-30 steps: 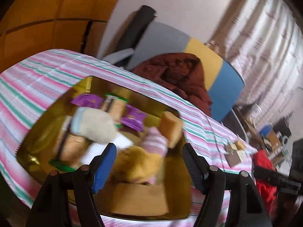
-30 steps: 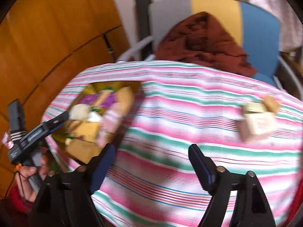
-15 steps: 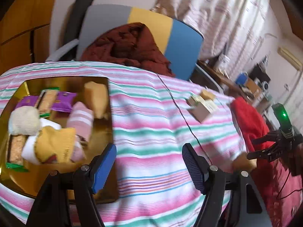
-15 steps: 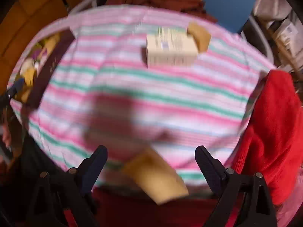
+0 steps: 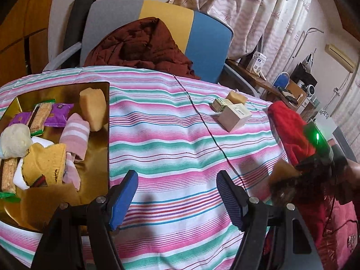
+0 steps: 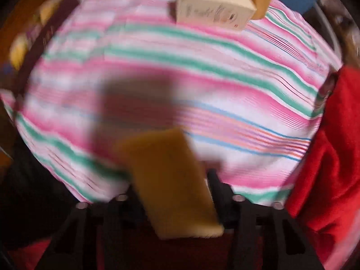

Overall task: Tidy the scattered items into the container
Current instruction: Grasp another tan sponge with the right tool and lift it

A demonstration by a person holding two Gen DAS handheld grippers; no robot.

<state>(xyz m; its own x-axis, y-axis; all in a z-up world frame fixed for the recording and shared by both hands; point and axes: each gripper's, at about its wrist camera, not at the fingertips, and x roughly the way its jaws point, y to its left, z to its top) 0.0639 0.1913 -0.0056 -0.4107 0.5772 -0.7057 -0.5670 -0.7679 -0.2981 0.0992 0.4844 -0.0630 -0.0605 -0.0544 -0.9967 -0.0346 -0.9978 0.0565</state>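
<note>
My left gripper [image 5: 176, 177] stands open over the striped tablecloth, just right of the golden tray [image 5: 99, 157], with nothing between its fingers. The tray holds sponges, rolled socks and snack packets. Farther right on the cloth sit a cream box [image 5: 234, 118], a small green-and-white box [image 5: 219, 104] and a tan sponge [image 5: 236, 96]. My right gripper [image 6: 169, 177] points down at the table's near edge; its jaws are closing and the pads flank a yellow sponge [image 6: 171, 180] tightly, though the view is blurred. The same sponge [image 5: 281, 172] also shows at the right of the left wrist view. The cream box [image 6: 213, 11] lies beyond it.
A chair with a maroon jacket [image 5: 139, 45] stands behind the table. Red cloth [image 5: 290, 130] hangs at the table's right edge, also seen in the right wrist view [image 6: 333, 157]. A dark cord or seam [image 5: 209, 130] crosses the cloth. Striped cloth lies bare between tray and boxes.
The left view swung from above the tray to the cloth beside it. The right gripper dropped to the table's near edge and its jaws closed in on the yellow sponge.
</note>
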